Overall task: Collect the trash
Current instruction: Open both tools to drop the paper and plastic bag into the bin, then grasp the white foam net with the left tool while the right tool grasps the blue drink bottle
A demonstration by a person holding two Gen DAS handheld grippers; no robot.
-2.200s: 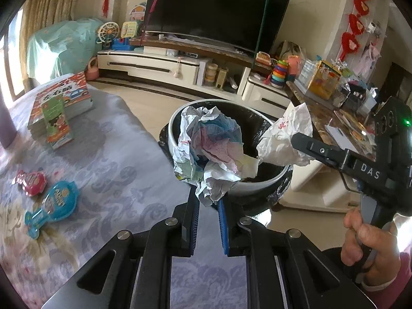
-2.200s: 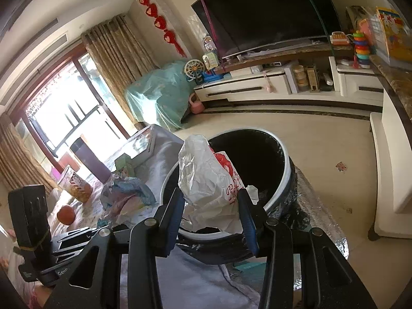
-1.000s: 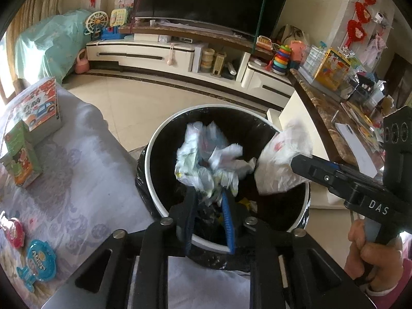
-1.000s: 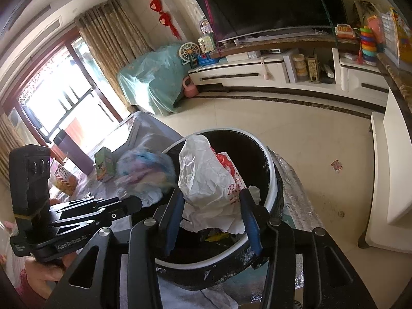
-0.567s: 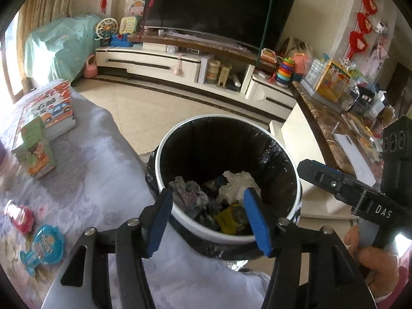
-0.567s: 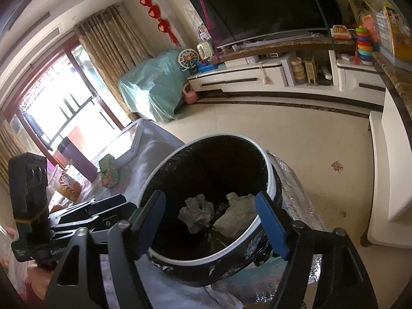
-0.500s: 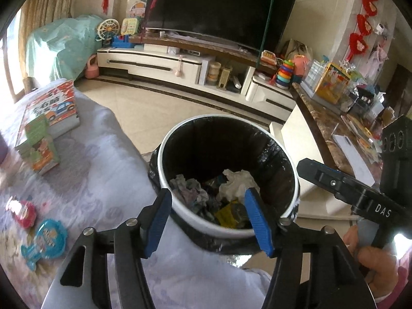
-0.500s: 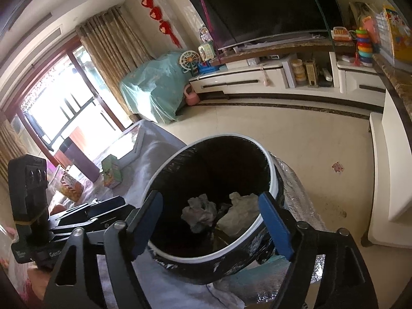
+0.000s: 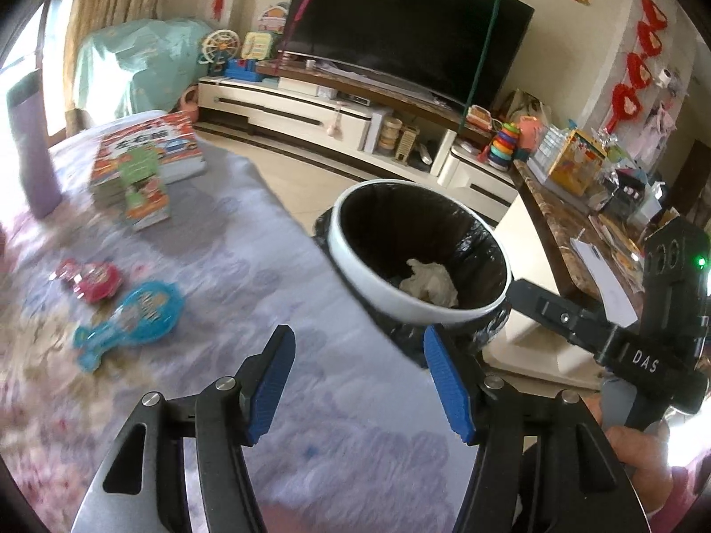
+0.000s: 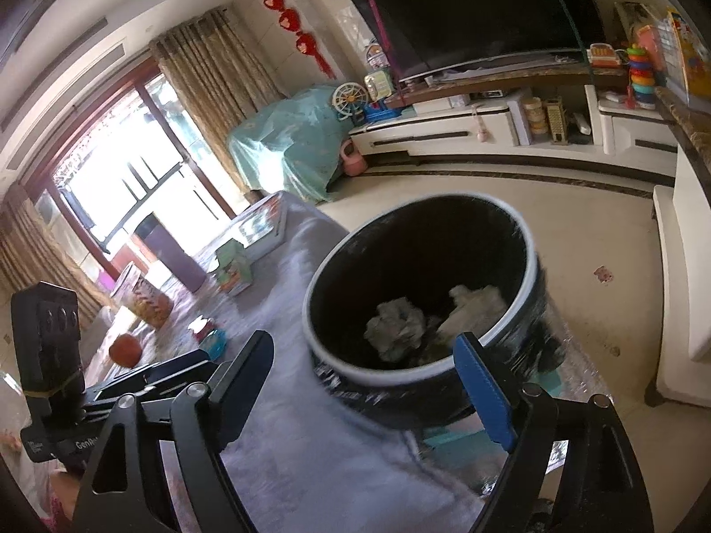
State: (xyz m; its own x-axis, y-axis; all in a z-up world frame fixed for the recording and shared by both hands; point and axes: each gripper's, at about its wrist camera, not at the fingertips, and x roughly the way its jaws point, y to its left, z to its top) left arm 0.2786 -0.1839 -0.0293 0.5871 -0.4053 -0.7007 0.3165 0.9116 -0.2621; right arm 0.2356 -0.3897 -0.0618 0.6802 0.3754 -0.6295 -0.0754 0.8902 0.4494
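Observation:
The trash bin (image 9: 400, 306), white-rimmed with a black liner, stands on the floor against the table's edge. Inside it lie a crumpled paper wad (image 10: 395, 326) and a white plastic bag (image 10: 475, 306); the left wrist view shows only a pale crumpled lump (image 9: 429, 282). My left gripper (image 9: 357, 346) hangs open over the cloth just short of the bin, with nothing between its blue pads. My right gripper (image 10: 362, 346) is near the bin's front rim, its jaws opening and holding nothing. Its body (image 9: 577, 324) reaches in from the right in the left wrist view.
On the lilac tablecloth (image 9: 249, 275) lie a red packet (image 9: 91, 275), a blue packet (image 9: 133, 320), a green box (image 9: 144, 191), a book (image 9: 151, 142) and a purple cup (image 9: 33, 151). An orange fruit (image 10: 125, 350) sits further along. A marble counter (image 9: 573, 222) flanks the bin.
Both grippers opened and let go: the crumpled paper and the white bag dropped into the bin. Both then drew back from the bin, the left one over the table.

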